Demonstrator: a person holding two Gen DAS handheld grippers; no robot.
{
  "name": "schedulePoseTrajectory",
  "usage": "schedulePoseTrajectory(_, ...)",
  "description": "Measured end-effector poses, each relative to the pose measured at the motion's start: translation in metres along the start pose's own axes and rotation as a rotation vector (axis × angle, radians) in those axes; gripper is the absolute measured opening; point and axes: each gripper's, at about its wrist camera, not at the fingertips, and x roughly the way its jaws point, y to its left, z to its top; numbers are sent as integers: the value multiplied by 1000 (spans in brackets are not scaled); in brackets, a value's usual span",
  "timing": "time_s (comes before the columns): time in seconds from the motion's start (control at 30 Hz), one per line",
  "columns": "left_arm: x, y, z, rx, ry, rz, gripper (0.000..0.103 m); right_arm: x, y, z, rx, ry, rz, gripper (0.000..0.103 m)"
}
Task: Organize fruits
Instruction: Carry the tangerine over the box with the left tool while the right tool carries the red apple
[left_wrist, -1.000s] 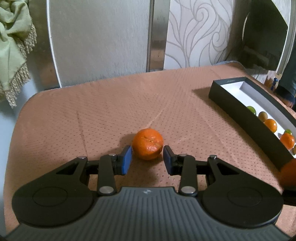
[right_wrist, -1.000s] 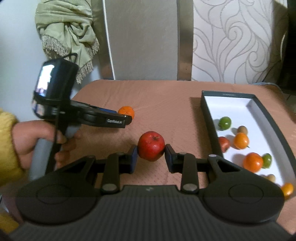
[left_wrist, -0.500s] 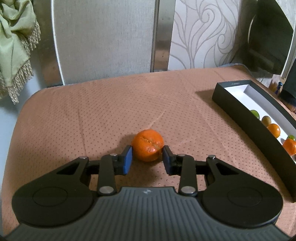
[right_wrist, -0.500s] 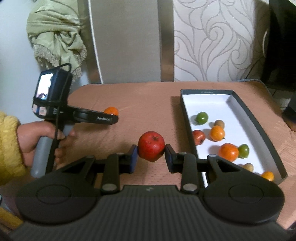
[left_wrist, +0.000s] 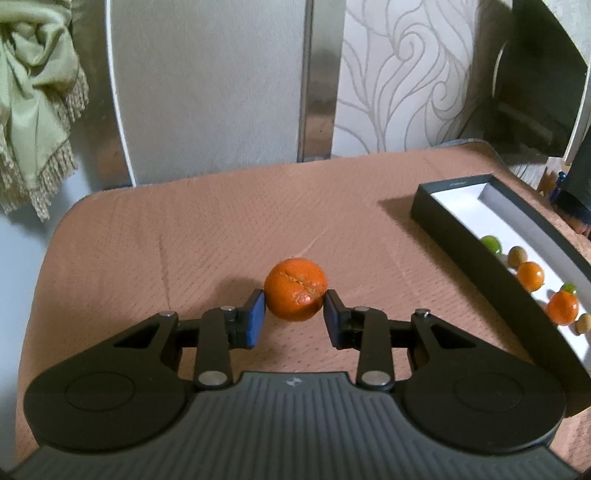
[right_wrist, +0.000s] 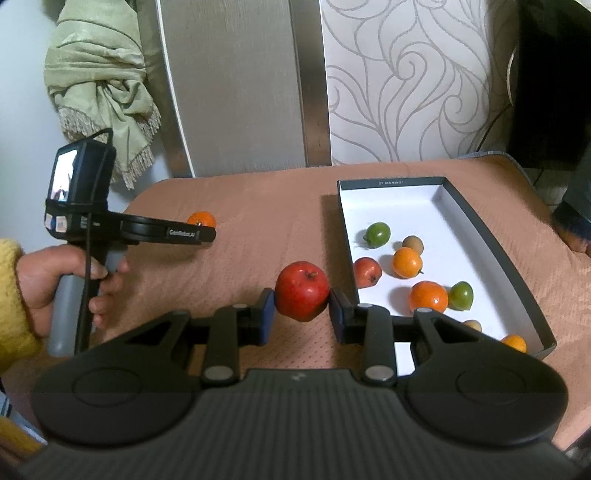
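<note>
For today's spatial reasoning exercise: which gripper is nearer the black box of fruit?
Right. The right gripper holds the red apple beside the box; the left gripper stands farther off.

1. Left wrist view: rides the left gripper (left_wrist: 294, 319), close above the table (left_wrist: 184, 236), facing its far edge.
2. Right wrist view: likewise, angled down.
3. Shared: box (right_wrist: 491, 236) at the right edge, far wall.
</note>
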Motion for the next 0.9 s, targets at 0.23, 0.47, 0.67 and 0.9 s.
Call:
schedulePoseTrajectory(0.23,-7,-18,9,6,-24,-24,39,-3,-13,1,2,-8,-2,35)
schedulePoseTrajectory(0.47,-5,-46,21,30,-42,-65,39,-6,-32,2,18,-18,-26,35)
schedulePoseTrajectory(0.67,-1,-78,34,61,-52,-121,39,-8,-51,1,38,-15,-58,35)
schedulePoseTrajectory(0.9,11,-126,49,113,-63,-197,39,-17,-70,-4,55,-12,-97,35)
